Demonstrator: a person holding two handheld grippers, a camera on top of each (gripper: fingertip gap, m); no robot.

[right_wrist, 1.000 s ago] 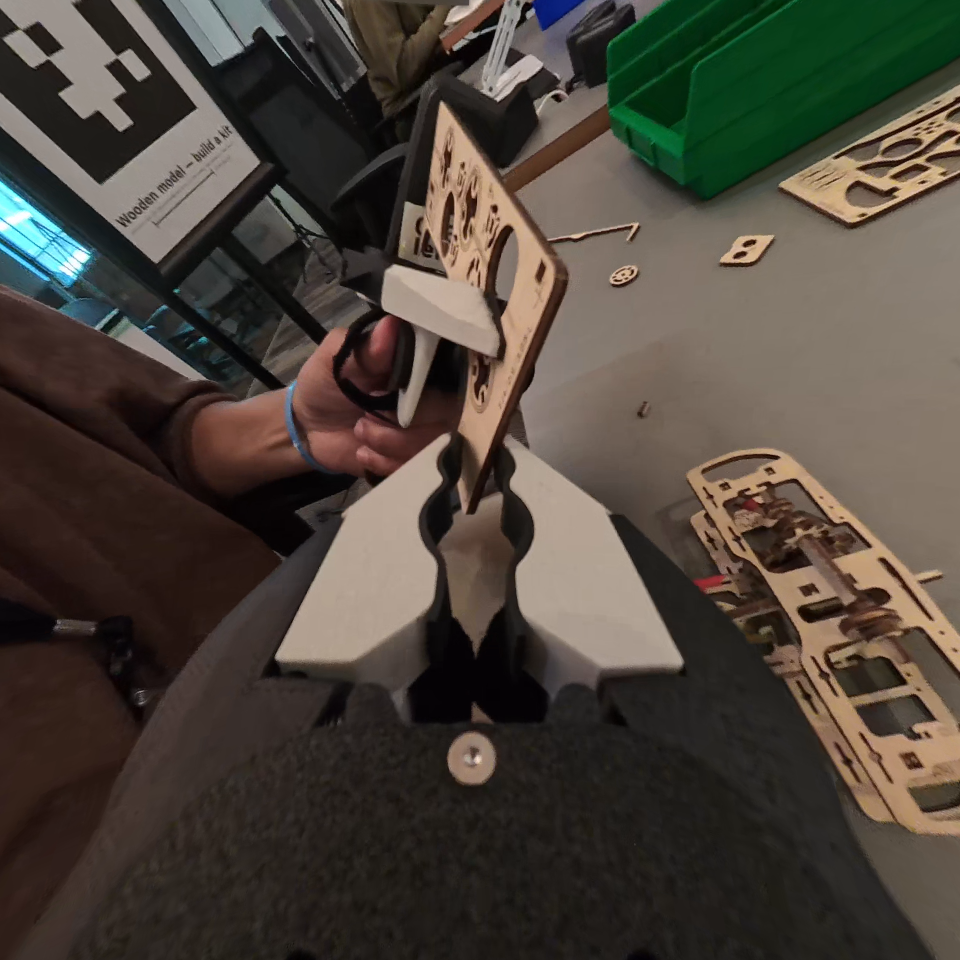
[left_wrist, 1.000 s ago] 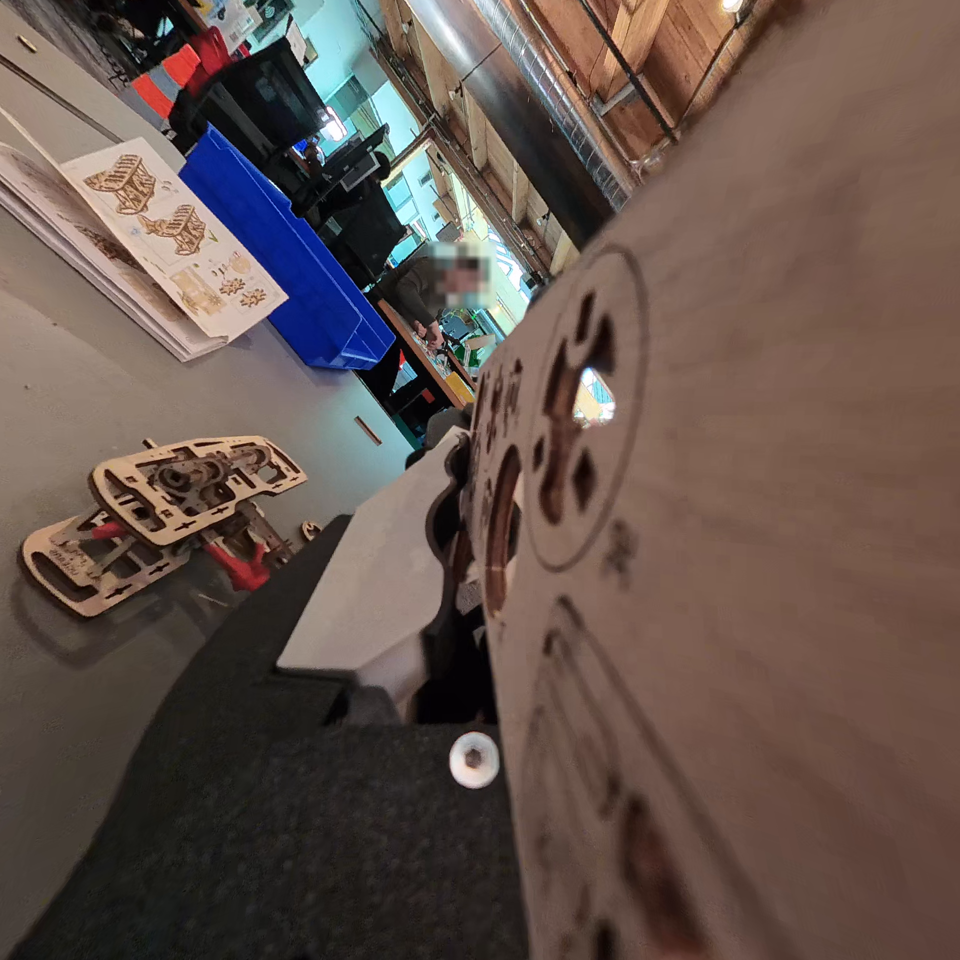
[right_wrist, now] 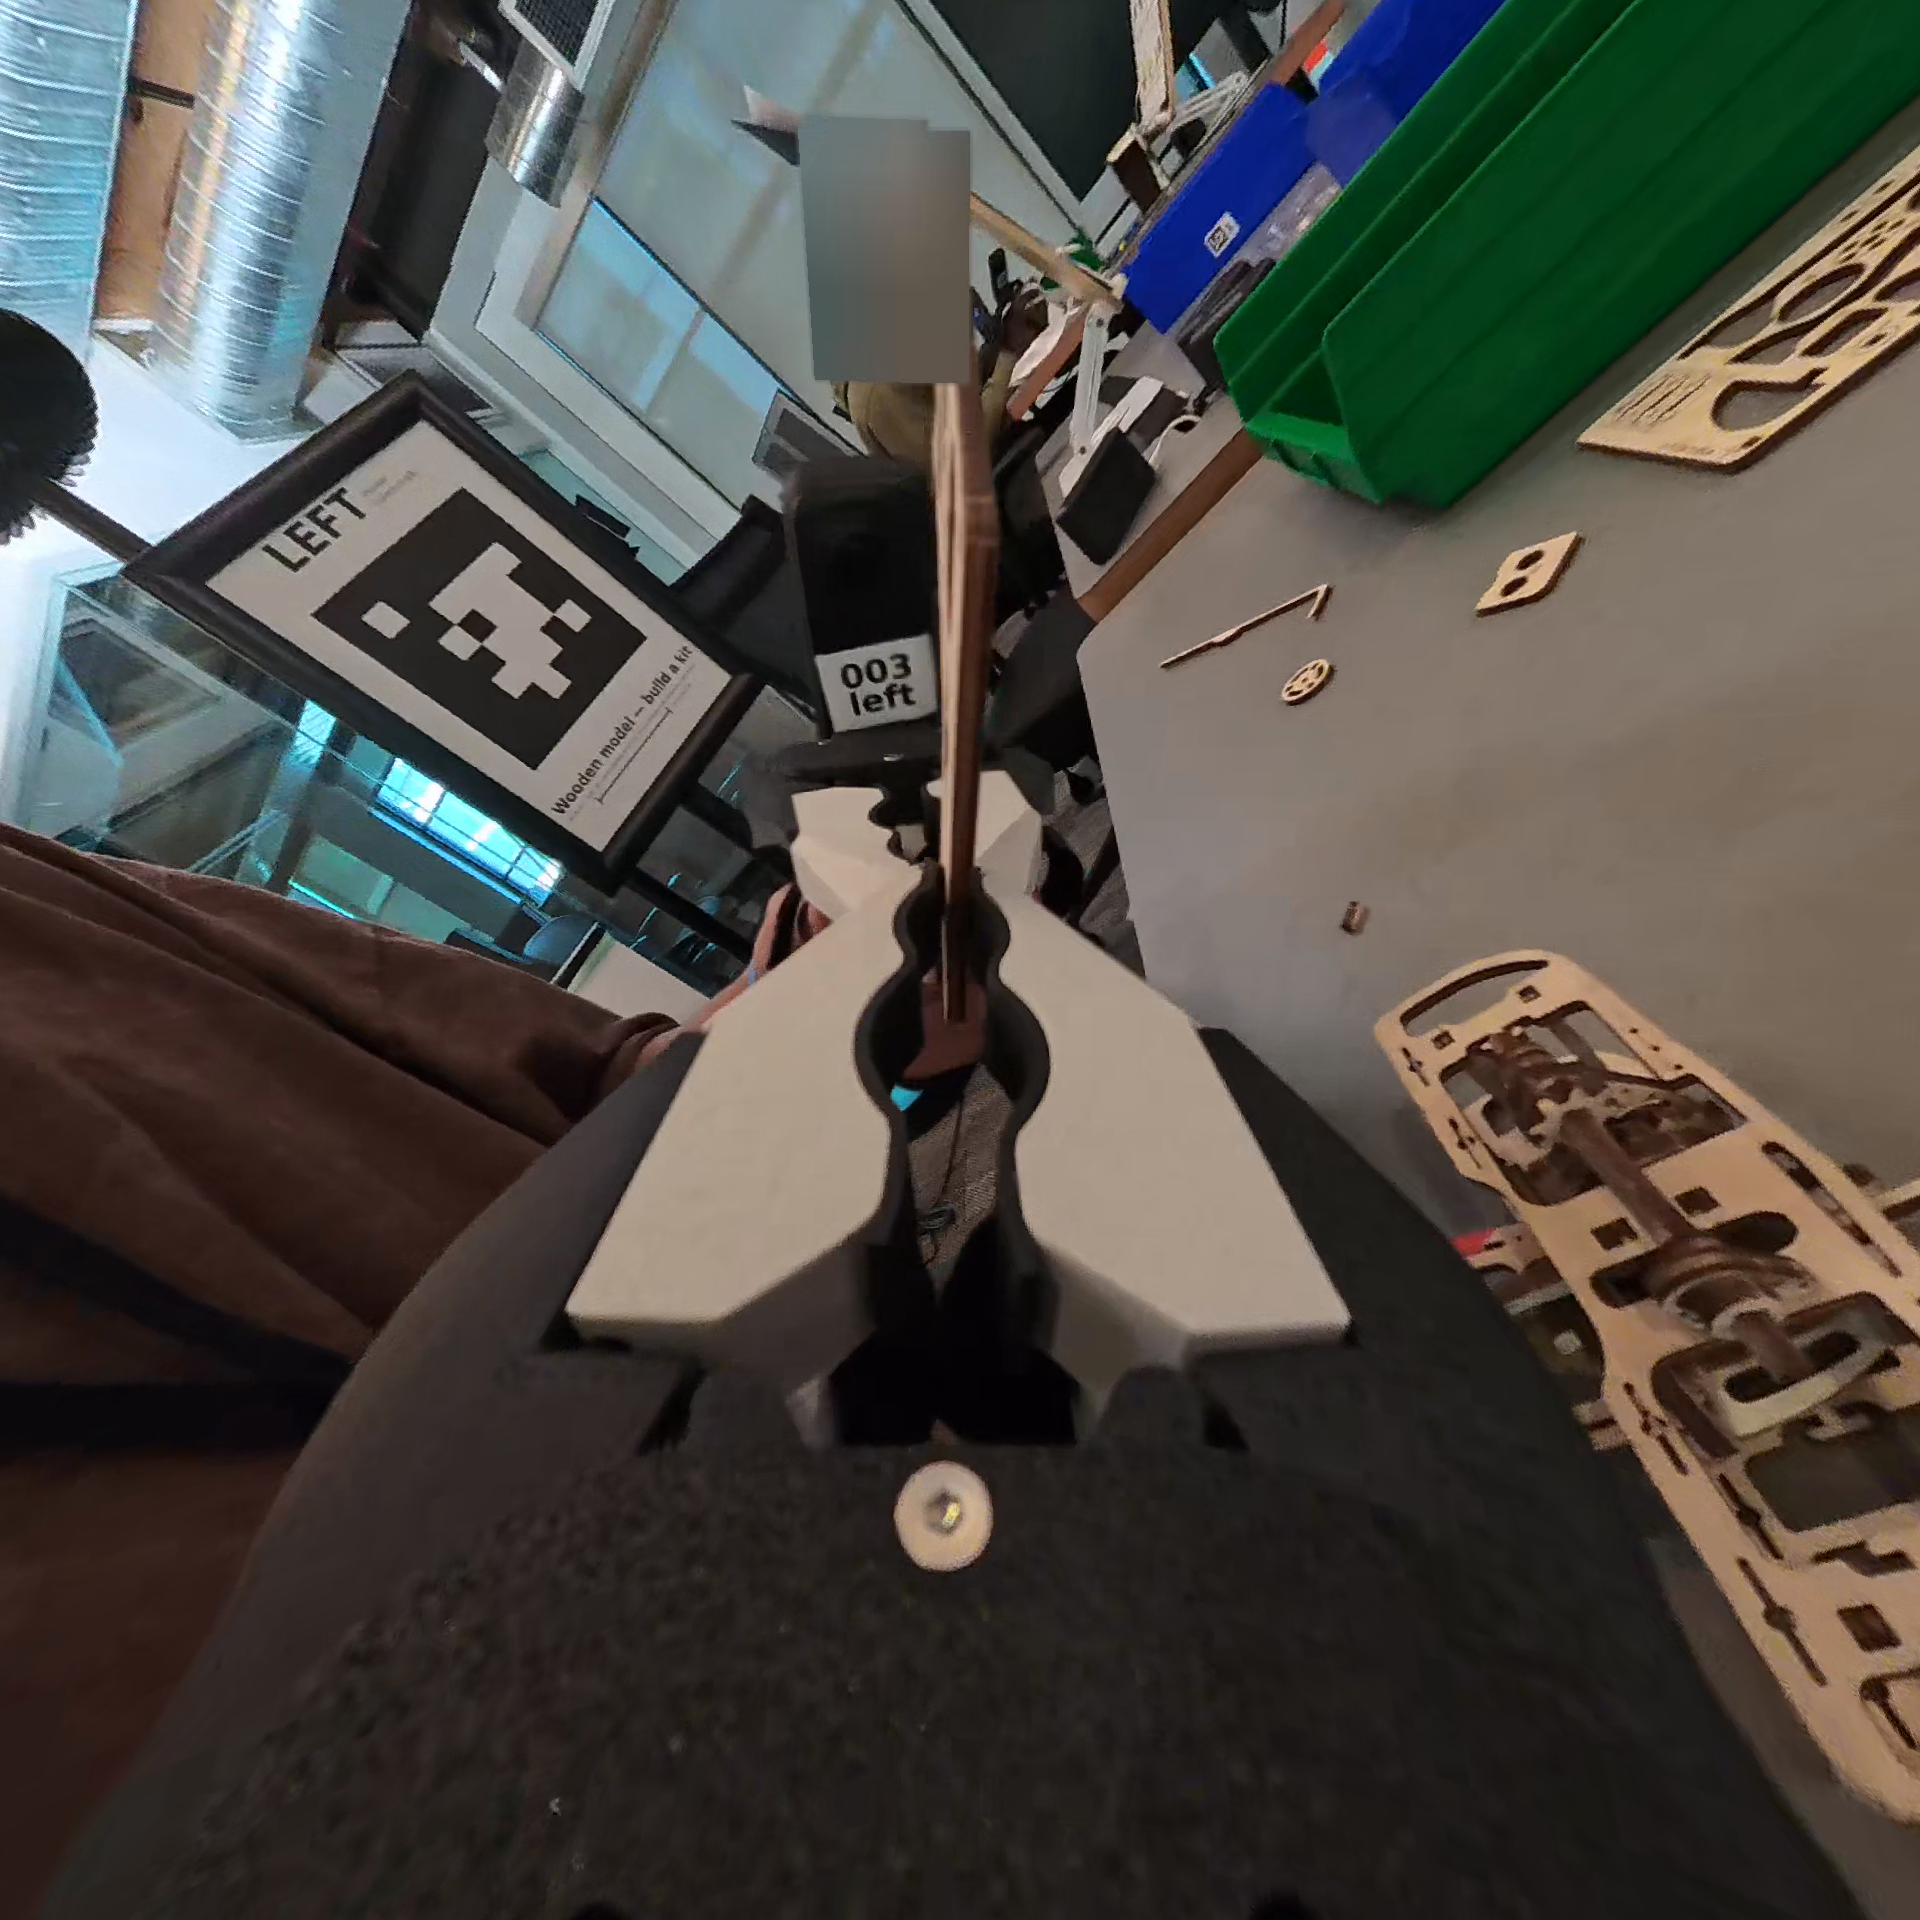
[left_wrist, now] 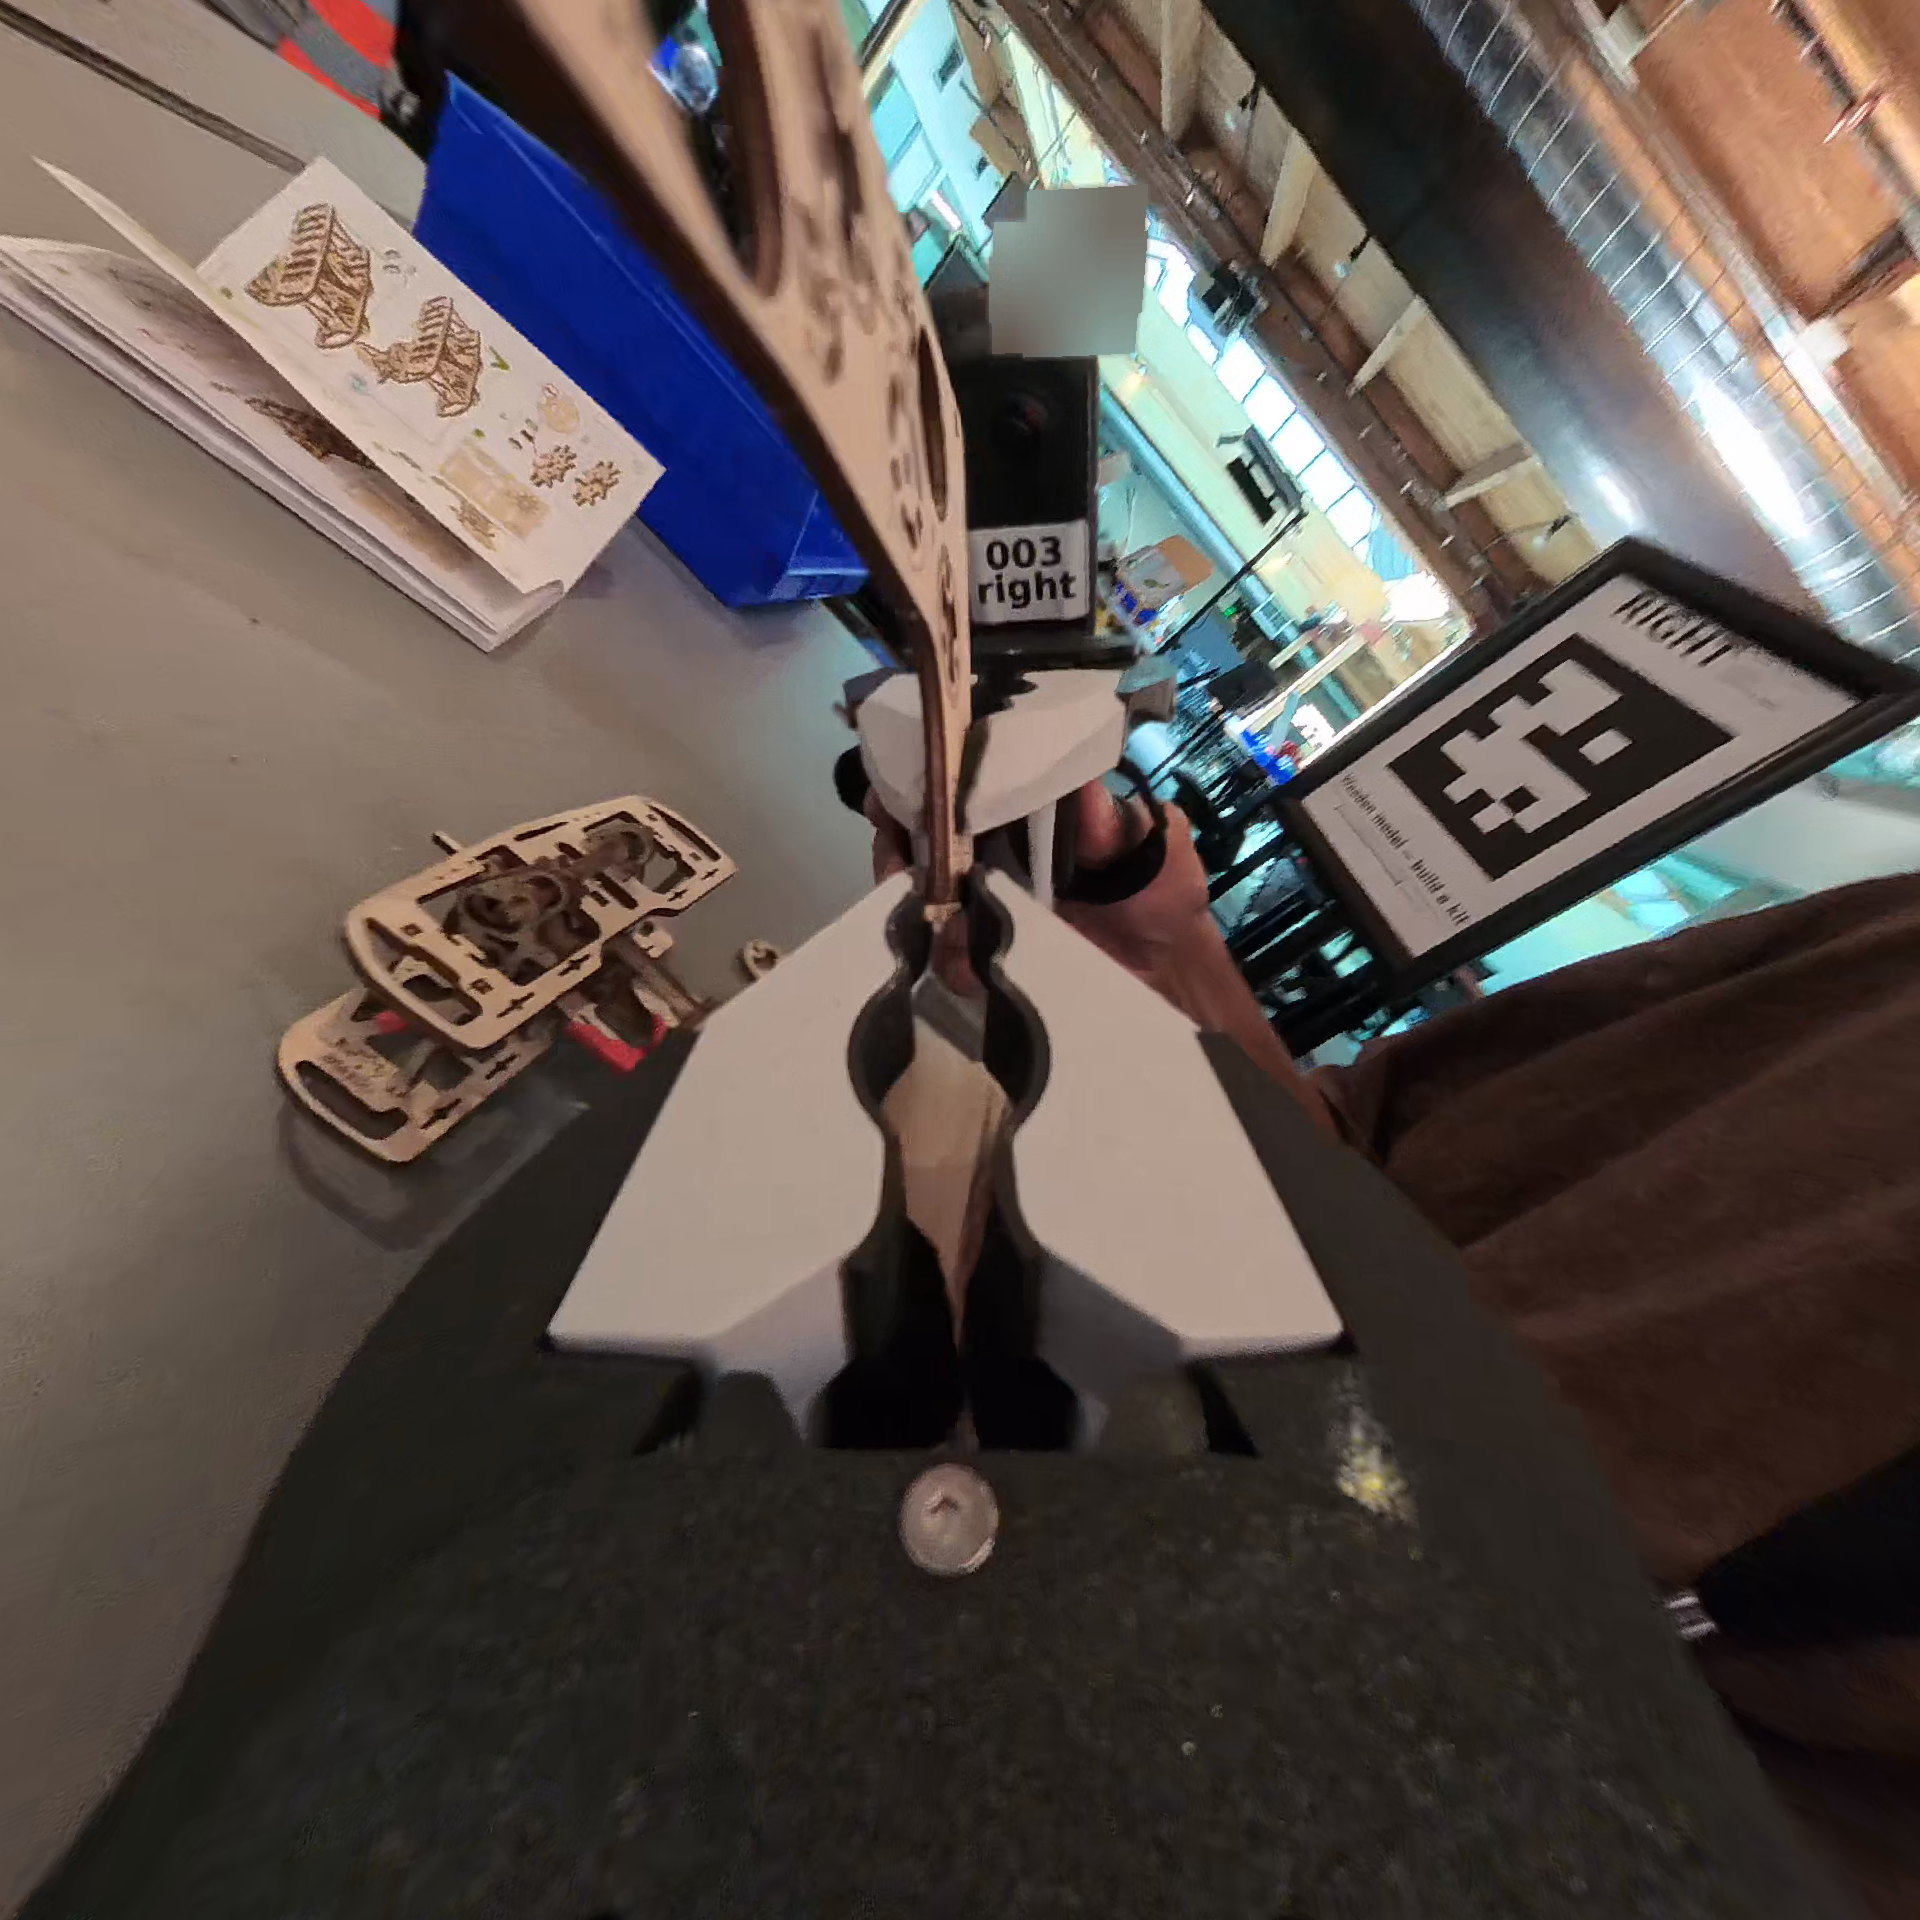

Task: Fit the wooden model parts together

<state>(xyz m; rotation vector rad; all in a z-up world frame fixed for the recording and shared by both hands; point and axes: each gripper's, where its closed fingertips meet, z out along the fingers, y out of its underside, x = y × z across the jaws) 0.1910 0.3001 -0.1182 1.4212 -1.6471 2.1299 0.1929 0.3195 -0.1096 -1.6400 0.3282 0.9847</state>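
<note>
Up close, low in the frame, both grippers pinch one thin plywood sheet [left_wrist: 821, 343] between them: the left gripper [left_wrist: 943, 914] is clamped on its lower edge, and the right gripper [right_wrist: 948, 914] grips the same board, seen edge-on from its side, rising to mid-frame. Judging by its thinness and the laser-cut holes, the sheet is light, stiff and brittle along the cut-outs, so it is best held at the solid border rather than across the openings. Farther off, lower right in the right wrist view, the half-built wooden model [right_wrist: 1662, 1247] lies on the grey table [right_wrist: 1351, 790], pale slotted frames around dark gears. Beyond it, small loose parts [right_wrist: 1527, 574], green bins [right_wrist: 1507, 343] and, upper left in the left wrist view, an open instruction booklet [left_wrist: 343, 384].
</note>
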